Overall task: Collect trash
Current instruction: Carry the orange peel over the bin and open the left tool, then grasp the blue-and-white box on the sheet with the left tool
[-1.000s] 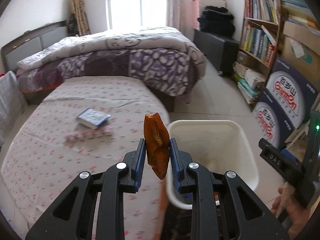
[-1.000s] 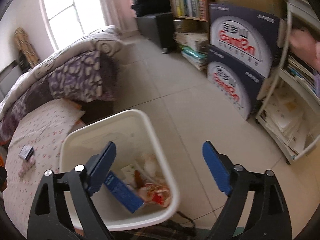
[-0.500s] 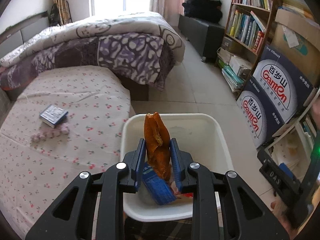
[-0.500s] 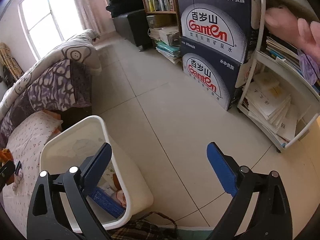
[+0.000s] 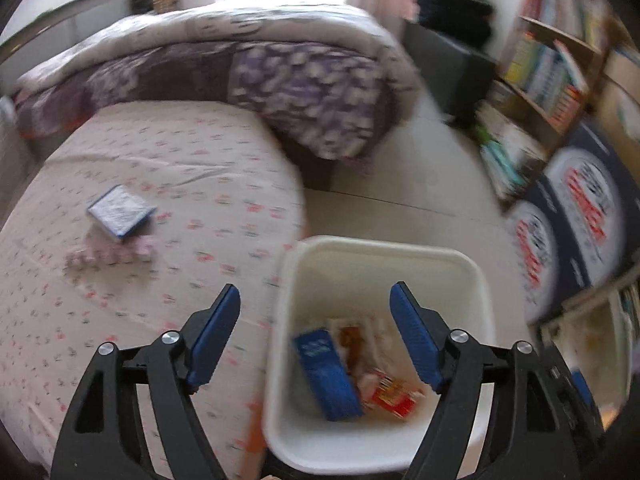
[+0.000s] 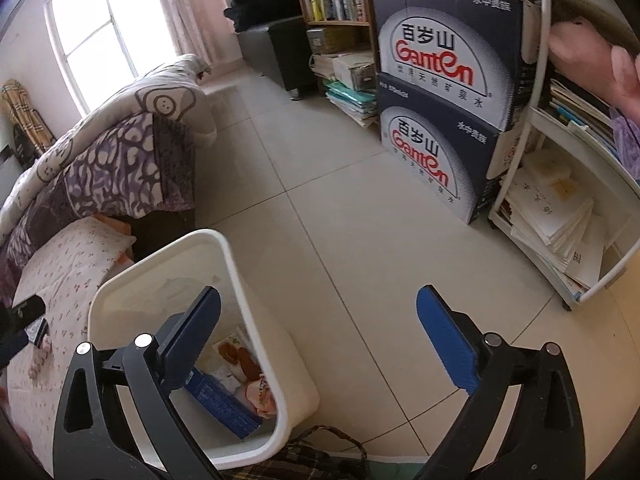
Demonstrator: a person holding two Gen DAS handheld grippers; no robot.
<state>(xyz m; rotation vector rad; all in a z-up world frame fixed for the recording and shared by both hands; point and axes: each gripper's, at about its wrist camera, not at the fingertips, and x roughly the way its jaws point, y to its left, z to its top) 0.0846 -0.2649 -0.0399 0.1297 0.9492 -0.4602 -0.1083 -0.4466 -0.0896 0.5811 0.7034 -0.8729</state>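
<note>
left gripper (image 5: 315, 322) jaws opening, nothing between, over white plastic bin (image 5: 484, 292) | right gripper (image 6: 318, 330) jaws opening, empty, above tiled floor (image 6: 360, 220) | orange peel (image 5: 352, 342) in bin beside blue carton (image 5: 326, 372), red wrapper (image 5: 394, 394)

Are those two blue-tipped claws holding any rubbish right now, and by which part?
Nothing is held. The left gripper is opening with nothing between its blue pads, above the white plastic bin. The right gripper is open and empty.
</note>
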